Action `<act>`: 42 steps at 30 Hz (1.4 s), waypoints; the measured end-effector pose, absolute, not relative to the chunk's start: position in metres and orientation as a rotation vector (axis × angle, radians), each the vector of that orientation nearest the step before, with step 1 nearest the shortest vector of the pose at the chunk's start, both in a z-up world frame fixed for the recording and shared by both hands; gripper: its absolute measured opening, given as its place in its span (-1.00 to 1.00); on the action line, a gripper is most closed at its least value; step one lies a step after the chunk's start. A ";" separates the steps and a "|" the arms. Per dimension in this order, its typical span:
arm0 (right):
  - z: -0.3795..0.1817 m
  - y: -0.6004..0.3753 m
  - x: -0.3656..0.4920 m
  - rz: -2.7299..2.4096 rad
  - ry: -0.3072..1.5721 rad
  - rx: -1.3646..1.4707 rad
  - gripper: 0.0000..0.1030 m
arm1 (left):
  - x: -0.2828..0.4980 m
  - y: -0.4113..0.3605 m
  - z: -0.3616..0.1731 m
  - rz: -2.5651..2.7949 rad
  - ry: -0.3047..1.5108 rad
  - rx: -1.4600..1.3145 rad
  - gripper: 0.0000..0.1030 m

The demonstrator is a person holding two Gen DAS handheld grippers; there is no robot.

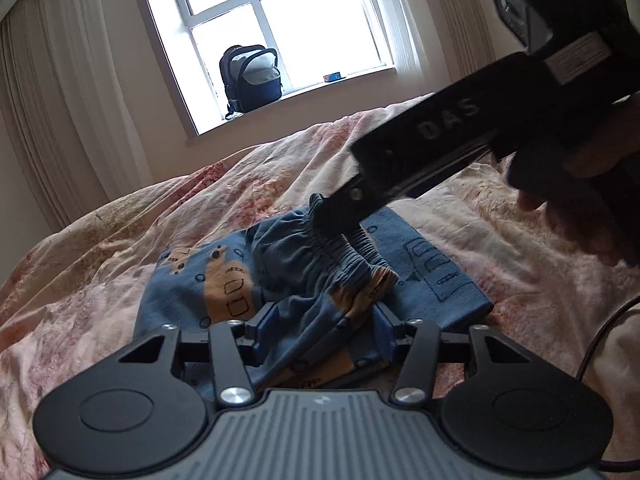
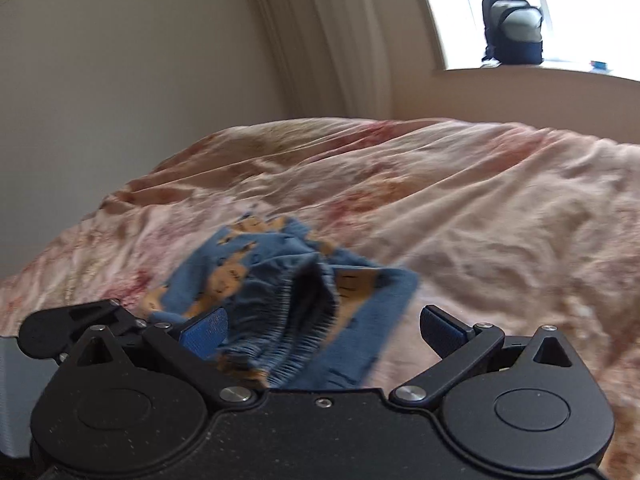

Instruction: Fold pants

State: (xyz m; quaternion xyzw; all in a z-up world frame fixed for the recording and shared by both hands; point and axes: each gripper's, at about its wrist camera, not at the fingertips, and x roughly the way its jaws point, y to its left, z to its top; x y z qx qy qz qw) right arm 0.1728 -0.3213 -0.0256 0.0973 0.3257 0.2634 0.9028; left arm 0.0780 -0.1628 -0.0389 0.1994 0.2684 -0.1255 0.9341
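Small blue pants (image 1: 304, 280) with orange prints and a gathered waistband lie bunched on the bed; they also show in the right wrist view (image 2: 288, 296). My left gripper (image 1: 326, 332) is open, its blue pads on either side of a raised fold of the pants. My right gripper (image 2: 322, 328) is open and wide, just above the waistband. In the left wrist view the right gripper's black body (image 1: 420, 148) reaches in from the upper right, its tip at the waistband (image 1: 352, 252).
The pants rest on a rumpled pink floral duvet (image 1: 100, 280). A dark backpack (image 1: 250, 78) stands on the window sill behind the bed. Curtains hang at both sides. A black cable (image 1: 600, 344) runs at the right.
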 end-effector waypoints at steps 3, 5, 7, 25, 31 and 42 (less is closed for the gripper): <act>-0.029 -0.321 0.183 0.539 0.684 0.285 0.90 | 0.076 -0.164 -0.039 -0.282 0.546 0.424 -0.28; -0.030 -0.322 0.189 0.533 0.688 0.329 0.70 | 0.074 -0.167 -0.040 -0.291 0.538 0.444 -0.36; -0.029 -0.321 0.193 0.535 0.686 0.339 0.56 | 0.073 -0.168 -0.042 -0.294 0.536 0.453 -0.45; -0.032 -0.314 0.190 0.472 0.683 0.323 -0.84 | 0.077 -0.160 -0.028 -0.294 0.546 0.367 -0.91; -0.014 -0.322 0.180 0.467 0.648 0.355 -0.85 | 0.076 -0.155 -0.002 -0.331 0.549 0.298 -0.92; -0.030 -0.350 0.160 0.389 0.698 0.336 -0.85 | 0.079 -0.175 -0.034 -0.429 0.650 0.266 -0.88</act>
